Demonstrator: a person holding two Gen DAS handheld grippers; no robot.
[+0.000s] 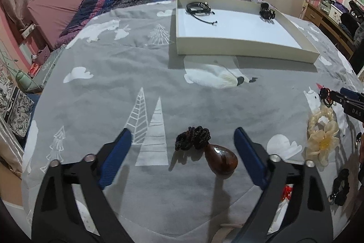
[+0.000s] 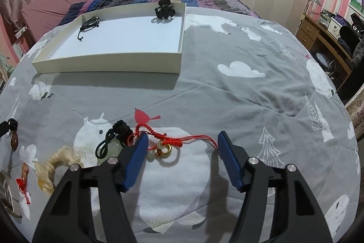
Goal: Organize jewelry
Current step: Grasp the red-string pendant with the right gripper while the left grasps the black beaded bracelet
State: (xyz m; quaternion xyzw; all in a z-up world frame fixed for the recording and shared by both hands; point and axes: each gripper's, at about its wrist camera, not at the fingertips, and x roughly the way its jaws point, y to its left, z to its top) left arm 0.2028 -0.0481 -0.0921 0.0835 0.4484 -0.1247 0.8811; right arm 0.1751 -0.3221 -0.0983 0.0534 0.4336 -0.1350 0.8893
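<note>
**Jewelry lying across a bear-print quilt**

In a pink-striped bedroom, a white tray [image 1: 245, 47] is sitting on the gray quilt [image 1: 113, 83]. The left gripper [image 1: 183, 140], jaws spread, is framing a glossy brown teardrop pendant [image 1: 221, 159]. Only the right view is showing the right gripper [image 2: 182, 140], spread wide, around a braided red-cord charm [image 2: 163, 142].

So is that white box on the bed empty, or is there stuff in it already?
Not empty. The white box holds a black cord bracelet and a black hair claw along its far wall; the rest of its floor is bare.
</note>
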